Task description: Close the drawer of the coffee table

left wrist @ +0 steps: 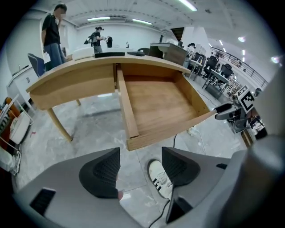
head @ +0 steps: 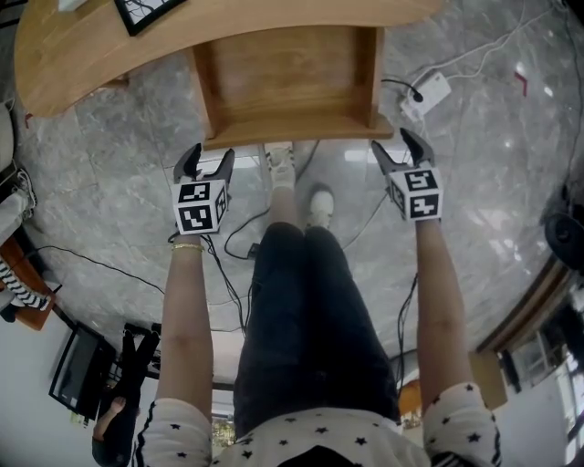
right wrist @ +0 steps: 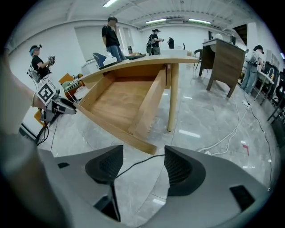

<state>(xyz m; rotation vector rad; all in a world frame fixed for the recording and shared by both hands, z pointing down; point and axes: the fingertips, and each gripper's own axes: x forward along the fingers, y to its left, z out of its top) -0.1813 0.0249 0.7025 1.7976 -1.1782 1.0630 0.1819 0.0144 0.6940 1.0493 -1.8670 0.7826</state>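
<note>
The wooden coffee table [head: 82, 64] has its drawer [head: 287, 128] pulled far out toward me, and the drawer is empty. My left gripper [head: 207, 164] hangs open just short of the drawer front's left corner [left wrist: 133, 144], with nothing between its pads. Just short of the front's right corner [right wrist: 149, 148], my right gripper [head: 399, 149] is open too, with only floor and a black cable showing between its pads. Neither touches the wood. From the left gripper view the right gripper [left wrist: 229, 111] appears beyond the drawer's far corner.
My legs and white shoes [head: 292, 182] stand between the grippers, right under the drawer front. Cables and a white power strip [head: 427, 94] lie on the marble floor at right. A dark frame [head: 146, 11] rests on the tabletop. People stand behind the table [right wrist: 111, 38].
</note>
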